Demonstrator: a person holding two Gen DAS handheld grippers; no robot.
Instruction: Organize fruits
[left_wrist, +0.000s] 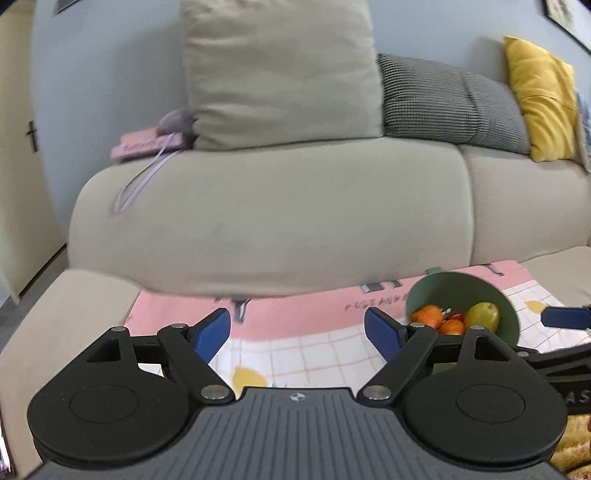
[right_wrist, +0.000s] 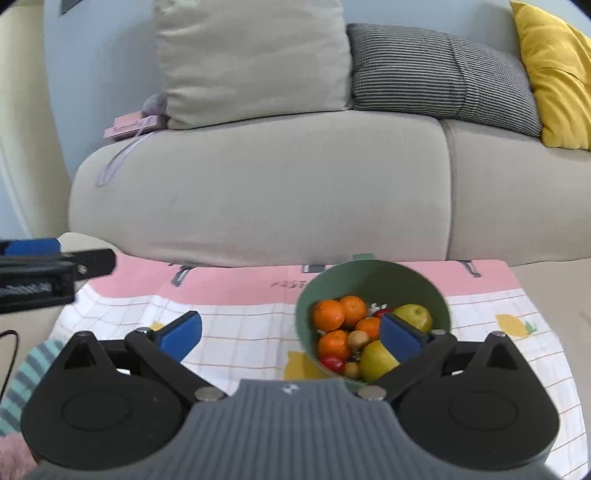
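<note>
The green bowl (right_wrist: 373, 295) of fruit (oranges, pears) sits just ahead-right of the wide-apart right claw (right_wrist: 291, 334); left claw (left_wrist: 297, 334) likewise apart.

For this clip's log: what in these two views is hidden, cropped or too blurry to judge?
- Left wrist view: the bowl is partly hidden by the left gripper; only some fruit shows.
- Right wrist view: the right gripper has one finger across a yellow-green fruit.
- Both views: the print on the cloth is blurred, unreadable.
- The pink box on the sofa arm: lettering too small.
</note>
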